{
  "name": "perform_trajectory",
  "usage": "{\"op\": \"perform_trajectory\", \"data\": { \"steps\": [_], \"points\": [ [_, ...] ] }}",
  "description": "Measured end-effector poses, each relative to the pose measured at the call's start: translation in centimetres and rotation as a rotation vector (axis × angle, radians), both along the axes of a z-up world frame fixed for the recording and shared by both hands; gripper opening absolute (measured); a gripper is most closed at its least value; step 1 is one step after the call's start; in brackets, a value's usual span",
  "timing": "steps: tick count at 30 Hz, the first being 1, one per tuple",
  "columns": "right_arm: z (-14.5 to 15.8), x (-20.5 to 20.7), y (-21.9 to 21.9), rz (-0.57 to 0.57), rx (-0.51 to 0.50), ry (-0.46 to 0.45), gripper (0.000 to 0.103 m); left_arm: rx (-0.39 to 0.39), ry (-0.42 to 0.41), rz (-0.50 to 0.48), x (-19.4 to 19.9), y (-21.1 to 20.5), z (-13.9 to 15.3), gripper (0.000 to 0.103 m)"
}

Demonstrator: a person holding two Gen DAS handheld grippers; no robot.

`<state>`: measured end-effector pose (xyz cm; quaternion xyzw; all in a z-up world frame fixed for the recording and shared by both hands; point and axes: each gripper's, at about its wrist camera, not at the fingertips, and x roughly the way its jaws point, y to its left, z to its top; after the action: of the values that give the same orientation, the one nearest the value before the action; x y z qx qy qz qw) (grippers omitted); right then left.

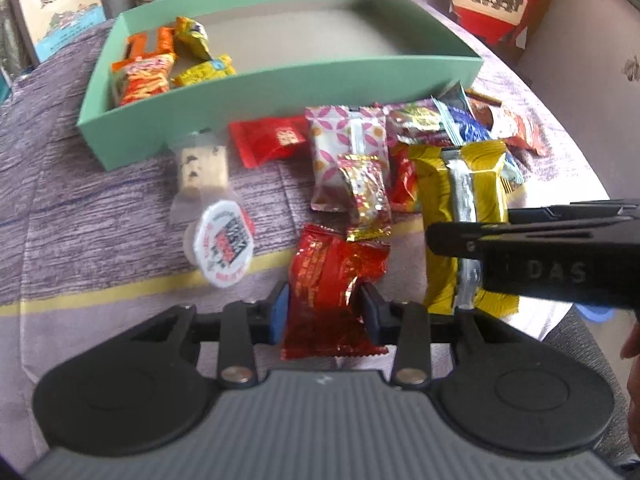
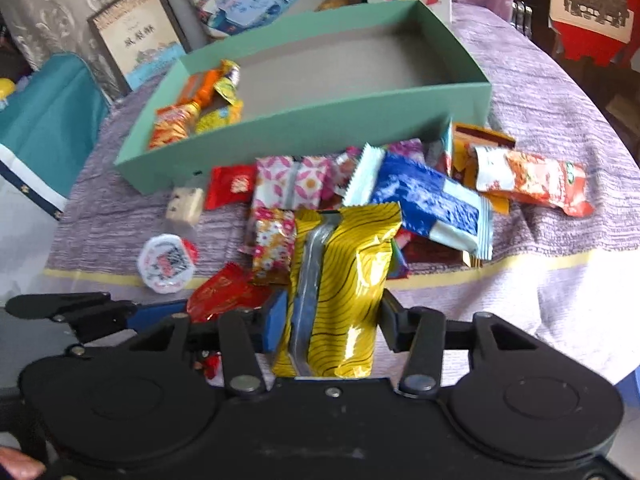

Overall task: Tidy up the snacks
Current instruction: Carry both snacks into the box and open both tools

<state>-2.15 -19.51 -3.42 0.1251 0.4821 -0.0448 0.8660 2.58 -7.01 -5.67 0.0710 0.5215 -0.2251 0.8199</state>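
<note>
A green box (image 1: 240, 88) (image 2: 280, 132) lies on the purple cloth with several orange and yellow snack packs (image 1: 148, 74) (image 2: 188, 116) in its left end. A pile of wrapped snacks (image 1: 360, 140) (image 2: 360, 192) lies in front of it. My left gripper (image 1: 325, 310) is shut on a red foil snack (image 1: 332, 280), which also shows in the right wrist view (image 2: 224, 292). My right gripper (image 2: 332, 320) is shut on a yellow striped snack pack (image 2: 344, 280) (image 1: 448, 184); its black body (image 1: 540, 248) reaches in from the right.
A white jelly cup (image 1: 224, 248) (image 2: 166, 264) and a beige nougat (image 1: 202, 166) (image 2: 186, 202) lie left of the pile. A blue pack (image 2: 428, 204) and an orange pack (image 2: 532, 184) lie at right. Books and boxes (image 2: 140, 40) stand behind the table.
</note>
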Motion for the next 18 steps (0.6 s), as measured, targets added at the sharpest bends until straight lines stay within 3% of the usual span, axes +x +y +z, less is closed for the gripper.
{"op": "perform_trajectory", "data": {
  "steps": [10,18],
  "points": [
    [3.6,0.2,-1.8,0.051,0.113,-0.064,0.047,-0.071,-0.043,0.044,0.1,1.8,4.1,0.037],
    [8.1,5.3,-6.1,0.049,0.099,-0.142,0.047,-0.097,-0.123,0.117,5.8,0.4,8.2,0.037]
  ]
}}
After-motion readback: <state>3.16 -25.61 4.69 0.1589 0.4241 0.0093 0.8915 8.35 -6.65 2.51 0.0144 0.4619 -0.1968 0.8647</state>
